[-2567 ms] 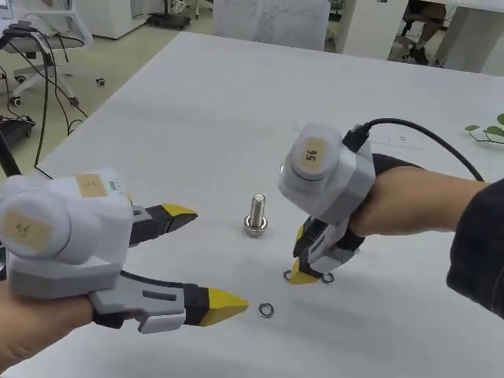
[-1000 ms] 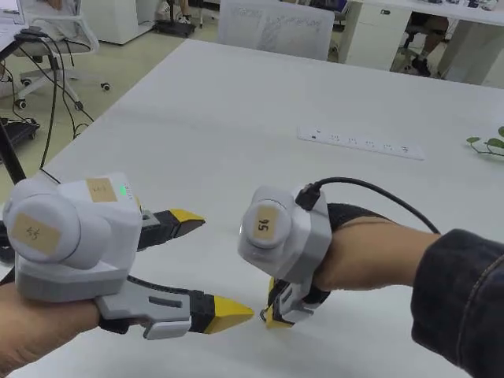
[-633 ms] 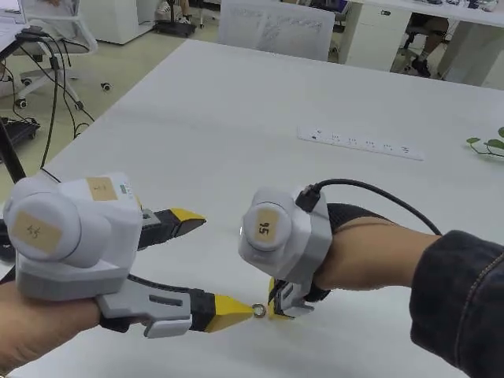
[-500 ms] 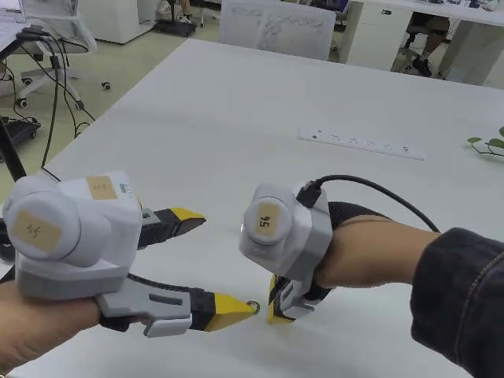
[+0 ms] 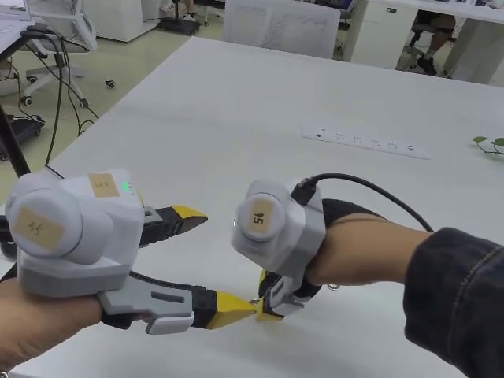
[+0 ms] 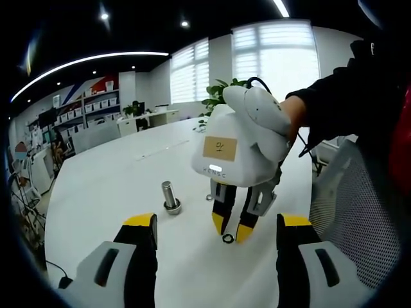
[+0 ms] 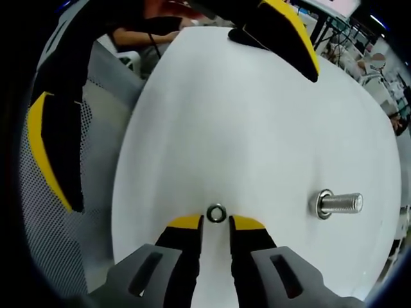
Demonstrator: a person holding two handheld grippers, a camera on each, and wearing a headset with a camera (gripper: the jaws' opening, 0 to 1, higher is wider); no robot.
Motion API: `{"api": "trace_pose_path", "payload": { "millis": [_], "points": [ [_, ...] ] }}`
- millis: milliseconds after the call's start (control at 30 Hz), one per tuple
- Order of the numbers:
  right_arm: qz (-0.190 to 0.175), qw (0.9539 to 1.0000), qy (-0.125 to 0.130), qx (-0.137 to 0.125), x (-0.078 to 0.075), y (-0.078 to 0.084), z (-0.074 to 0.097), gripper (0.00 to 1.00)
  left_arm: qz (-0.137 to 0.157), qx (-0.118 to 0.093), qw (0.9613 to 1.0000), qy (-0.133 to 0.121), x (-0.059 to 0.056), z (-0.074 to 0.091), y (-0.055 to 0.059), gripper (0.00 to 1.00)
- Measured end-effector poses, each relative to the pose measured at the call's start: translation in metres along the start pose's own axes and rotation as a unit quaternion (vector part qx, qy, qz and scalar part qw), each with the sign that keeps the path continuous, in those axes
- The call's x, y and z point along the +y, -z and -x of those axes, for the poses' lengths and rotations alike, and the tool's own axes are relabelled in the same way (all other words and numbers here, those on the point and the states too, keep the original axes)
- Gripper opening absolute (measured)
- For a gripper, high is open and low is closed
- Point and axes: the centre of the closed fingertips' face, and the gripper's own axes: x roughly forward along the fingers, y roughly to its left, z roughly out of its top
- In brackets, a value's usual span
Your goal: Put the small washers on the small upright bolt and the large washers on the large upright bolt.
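Steel washer (image 7: 216,213) at right gripper (image 7: 216,222) tips, jaws slightly apart; left gripper (image 5: 216,258) spread

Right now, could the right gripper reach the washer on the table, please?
Probably yes: the washer lies just ahead of the right gripper, whose jaws are parted, with nothing between them; the bolt stands aside.

A tan sticker (image 5: 258,219) on the round housing of the right gripper (image 5: 264,309) carries a handwritten number that looks like 56. In the left gripper view its marks are too blurred to read. On the left gripper (image 5: 219,261), a faded sticker (image 5: 37,226) on the rounded end bears two handwritten digits, perhaps 45. The small top sticker (image 5: 103,184) is illegible.
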Motion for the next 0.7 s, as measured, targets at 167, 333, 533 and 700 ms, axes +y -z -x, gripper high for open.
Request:
{"api": "trace_pose_path", "payload": {
  "millis": [167,333,533,700],
  "points": [
    [0.006,1.0,-0.003,-0.002,0.0017,-0.0042,-0.0012,0.17,0.0,0.0,1.0,-0.002,0.0006,0.0005,0.0001,0.75],
    [0.008,1.0,-0.003,-0.001,0.0008,-0.0037,-0.0014,0.15,0.001,-0.001,1.0,-0.004,0.001,0.0015,0.0001,0.75],
    [0.011,0.9999,-0.004,-0.002,0.0003,-0.003,-0.0007,0.14,0.002,-0.001,1.0,-0.005,0.001,0.0018,-0.0001,0.75],
    [0.01,0.9999,-0.006,-0.003,0.0001,-0.0031,-0.0006,0.14,0.001,-0.002,1.0,-0.004,0.001,0.0018,-0.0004,0.75]
  ]
}}
